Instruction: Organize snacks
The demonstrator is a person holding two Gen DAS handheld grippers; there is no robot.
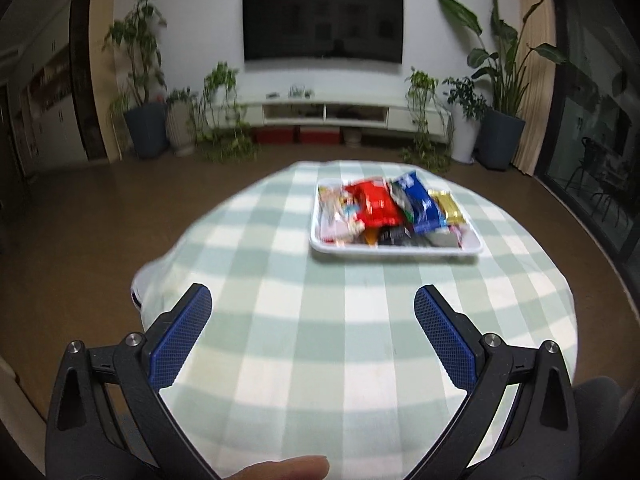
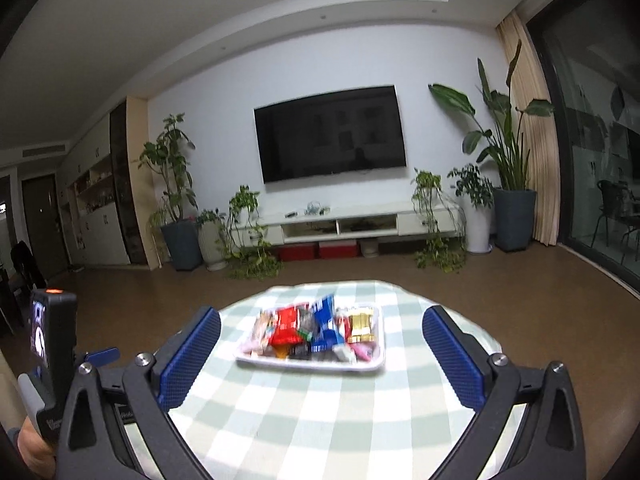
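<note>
A white tray (image 1: 394,251) sits on the far half of a table with a green and white checked cloth (image 1: 320,340). It holds several snack packets, among them a red one (image 1: 374,204), a blue one (image 1: 420,200) and a gold one (image 1: 448,206). My left gripper (image 1: 313,312) is open and empty, above the cloth, well short of the tray. In the right wrist view the tray (image 2: 312,364) lies between the fingers, farther off. My right gripper (image 2: 321,336) is open and empty. The red packet (image 2: 288,326) and blue packet (image 2: 325,322) show there too.
The left gripper's body with a lit screen (image 2: 50,336) shows at the right view's left edge. Beyond the table are brown floor, a TV (image 1: 322,20) on the wall, a low white cabinet (image 1: 332,112) and potted plants (image 1: 500,80). A fingertip (image 1: 288,468) shows at the bottom.
</note>
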